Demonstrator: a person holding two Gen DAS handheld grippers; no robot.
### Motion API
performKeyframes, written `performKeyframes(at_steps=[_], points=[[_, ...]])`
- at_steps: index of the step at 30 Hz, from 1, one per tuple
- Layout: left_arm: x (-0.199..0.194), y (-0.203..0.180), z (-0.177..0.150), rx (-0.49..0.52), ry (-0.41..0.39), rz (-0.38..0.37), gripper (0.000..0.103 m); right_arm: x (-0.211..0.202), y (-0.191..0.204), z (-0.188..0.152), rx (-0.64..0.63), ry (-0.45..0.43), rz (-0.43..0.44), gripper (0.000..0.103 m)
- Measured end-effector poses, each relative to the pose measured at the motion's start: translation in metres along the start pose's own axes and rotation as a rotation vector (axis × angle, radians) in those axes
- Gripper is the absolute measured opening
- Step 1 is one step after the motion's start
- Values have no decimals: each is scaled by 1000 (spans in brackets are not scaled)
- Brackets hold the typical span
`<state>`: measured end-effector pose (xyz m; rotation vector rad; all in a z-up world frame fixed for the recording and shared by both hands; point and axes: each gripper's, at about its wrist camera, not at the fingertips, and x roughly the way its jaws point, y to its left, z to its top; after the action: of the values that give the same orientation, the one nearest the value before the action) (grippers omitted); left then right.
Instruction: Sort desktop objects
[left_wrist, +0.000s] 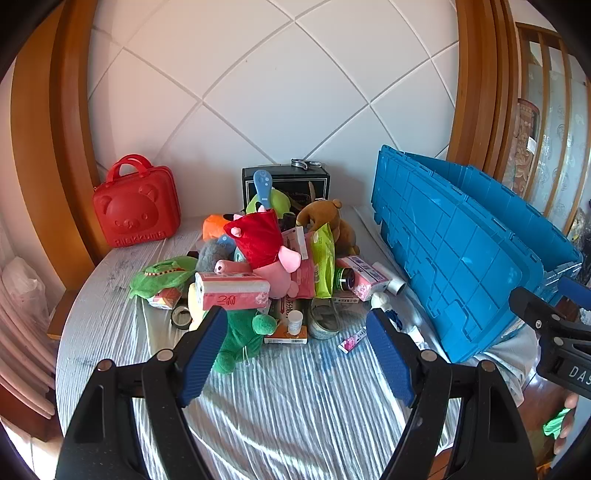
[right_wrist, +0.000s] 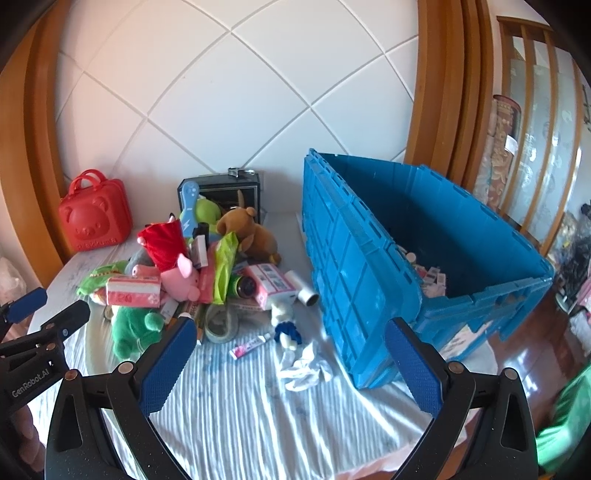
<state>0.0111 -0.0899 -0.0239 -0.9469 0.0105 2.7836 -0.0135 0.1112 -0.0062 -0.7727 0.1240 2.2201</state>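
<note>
Both your left gripper (left_wrist: 295, 349) and right gripper (right_wrist: 291, 363) hang empty at the bottom of their frames, fingers spread apart. Start with the loose near things at frame centre: the small pink tube (right_wrist: 248, 348) lies alone on the desk (right_wrist: 258, 413). Take it first, then the green plush (left_wrist: 240, 339). The blue crate (right_wrist: 424, 258) waits at right.

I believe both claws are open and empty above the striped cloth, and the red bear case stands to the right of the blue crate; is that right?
Not quite: the red bear case stands at the far left, with the toy pile between it and the blue crate, as the right wrist view shows. The rest holds: the left claw and right claw are open and empty above the striped cloth.
</note>
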Motion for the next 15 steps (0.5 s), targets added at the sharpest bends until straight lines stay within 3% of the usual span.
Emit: performKeyframes(at_steps=[15], points=[[15,-3,-9,-33,35,36,77,14,-2,1,-21,19,-10,103]])
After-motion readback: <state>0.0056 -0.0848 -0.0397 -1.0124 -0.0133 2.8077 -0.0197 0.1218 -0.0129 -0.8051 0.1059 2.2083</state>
